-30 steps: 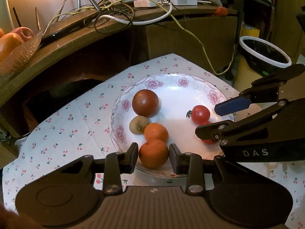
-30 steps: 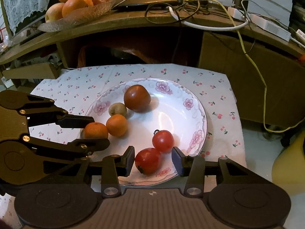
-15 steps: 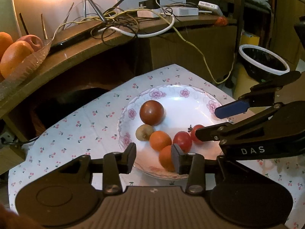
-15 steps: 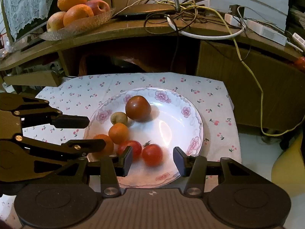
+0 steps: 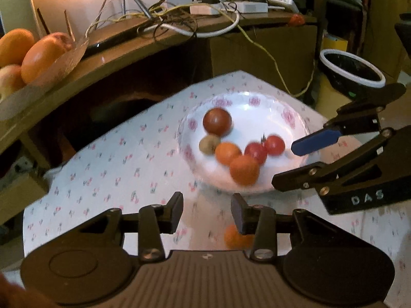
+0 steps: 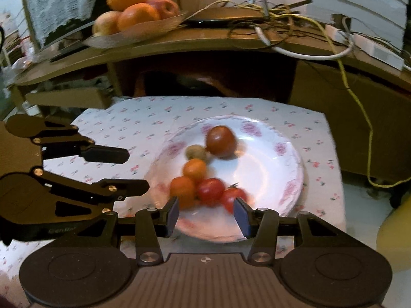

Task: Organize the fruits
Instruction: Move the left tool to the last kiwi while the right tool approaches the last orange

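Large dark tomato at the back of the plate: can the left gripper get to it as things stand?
Probably yes. The left gripper is empty, jaws apart, short of the plate. The large dark tomato lies exposed on top; only the small greenish fruit crowds its near side.

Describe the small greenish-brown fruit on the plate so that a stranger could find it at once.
Find the white flowered plate on the cherry-print cloth. Near its far side sits a big dark reddish-brown fruit; the small greenish-brown fruit lies right beside it. It is the smallest and dullest piece there, neither orange nor red.
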The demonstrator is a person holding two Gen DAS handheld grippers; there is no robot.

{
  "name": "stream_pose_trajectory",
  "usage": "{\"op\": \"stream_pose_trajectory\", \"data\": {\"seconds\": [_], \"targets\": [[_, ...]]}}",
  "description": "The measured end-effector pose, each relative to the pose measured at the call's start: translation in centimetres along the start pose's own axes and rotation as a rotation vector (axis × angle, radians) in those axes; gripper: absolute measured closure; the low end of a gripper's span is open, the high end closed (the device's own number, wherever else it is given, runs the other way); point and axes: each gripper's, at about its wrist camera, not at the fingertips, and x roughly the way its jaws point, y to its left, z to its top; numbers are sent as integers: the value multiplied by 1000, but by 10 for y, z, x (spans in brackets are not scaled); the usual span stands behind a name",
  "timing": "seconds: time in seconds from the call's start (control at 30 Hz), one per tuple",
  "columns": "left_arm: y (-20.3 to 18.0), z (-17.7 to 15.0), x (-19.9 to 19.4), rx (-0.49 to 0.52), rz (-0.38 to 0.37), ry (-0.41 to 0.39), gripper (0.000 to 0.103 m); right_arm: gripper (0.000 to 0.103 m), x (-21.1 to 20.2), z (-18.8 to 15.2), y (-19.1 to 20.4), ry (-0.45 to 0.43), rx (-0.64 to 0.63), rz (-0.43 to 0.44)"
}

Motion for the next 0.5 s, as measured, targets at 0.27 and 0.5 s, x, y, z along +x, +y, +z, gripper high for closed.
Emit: {"op": "stream_pose_trajectory", "data": {"seconds": [0.27,0.5], "targets": [[9,-32,-10,42,-29,70,56,54,4,-8,28,53,-74,88],[12,-46,-10,54,-60,99,56,54,23,-11,50,102,-133,122]]}}
